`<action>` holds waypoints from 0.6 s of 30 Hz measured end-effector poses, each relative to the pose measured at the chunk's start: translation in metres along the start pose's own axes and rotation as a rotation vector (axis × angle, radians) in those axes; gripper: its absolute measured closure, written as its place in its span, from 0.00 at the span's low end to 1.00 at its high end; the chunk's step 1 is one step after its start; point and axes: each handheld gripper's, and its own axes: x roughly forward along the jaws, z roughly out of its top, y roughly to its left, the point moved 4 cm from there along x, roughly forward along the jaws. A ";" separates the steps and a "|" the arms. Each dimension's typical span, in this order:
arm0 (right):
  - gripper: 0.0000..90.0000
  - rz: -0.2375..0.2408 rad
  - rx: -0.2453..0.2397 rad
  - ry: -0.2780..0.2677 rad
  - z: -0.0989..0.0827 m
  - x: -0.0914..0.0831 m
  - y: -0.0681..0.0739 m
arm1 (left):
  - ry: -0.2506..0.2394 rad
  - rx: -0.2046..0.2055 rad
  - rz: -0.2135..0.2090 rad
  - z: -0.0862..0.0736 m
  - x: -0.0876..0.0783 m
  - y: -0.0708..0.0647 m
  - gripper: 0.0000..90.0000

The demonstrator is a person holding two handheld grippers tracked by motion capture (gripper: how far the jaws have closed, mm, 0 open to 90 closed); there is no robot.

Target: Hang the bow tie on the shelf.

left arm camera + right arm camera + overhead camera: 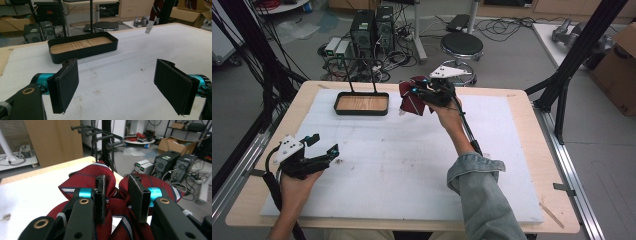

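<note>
A dark red bow tie (410, 101) with thin pale stripes hangs above the far middle of the white mat, with my right gripper (418, 93) shut on it. In the right gripper view the jaws pinch the bow tie (87, 177) at its centre, a wing spreading to each side of the right gripper (116, 195). Its strap end (150, 18) dangles in the left gripper view. My left gripper (325, 144) rests low at the near left, open with nothing between its pads (65, 87).
A black tray (362, 111) with a wooden bottom stands at the far left of the white mat (412, 165); it is also seen ahead of the left gripper, tray wall (82, 53). Beyond the table stand a stool (462, 46) and computer towers (373, 27).
</note>
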 end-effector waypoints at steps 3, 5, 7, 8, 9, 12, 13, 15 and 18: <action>0.76 0.012 0.007 -0.004 0.007 0.011 0.004 | -0.003 -0.006 -0.001 0.000 0.000 0.000 0.23; 0.76 0.012 0.003 -0.019 0.011 0.016 0.006 | -0.004 -0.004 -0.004 0.000 0.001 -0.001 0.23; 0.76 0.019 0.010 -0.028 0.015 0.023 0.008 | -0.005 0.000 -0.007 0.000 0.001 -0.001 0.23; 0.76 0.018 0.012 -0.028 0.016 0.025 0.009 | -0.003 -0.002 -0.008 0.000 0.001 -0.002 0.23; 0.76 0.021 0.016 -0.032 0.019 0.030 0.009 | -0.006 0.000 -0.008 0.000 0.002 -0.002 0.23; 0.76 0.018 0.013 -0.044 0.026 0.037 0.013 | -0.008 0.000 -0.011 0.000 0.001 -0.002 0.23; 0.76 0.021 0.016 -0.048 0.028 0.039 0.013 | -0.010 -0.004 -0.010 0.000 0.001 -0.002 0.23; 0.76 0.020 0.021 -0.058 0.031 0.044 0.015 | -0.013 -0.005 -0.012 0.001 0.001 -0.002 0.23; 0.76 0.015 0.028 -0.066 0.036 0.051 0.015 | -0.015 -0.006 -0.013 0.002 0.000 -0.002 0.23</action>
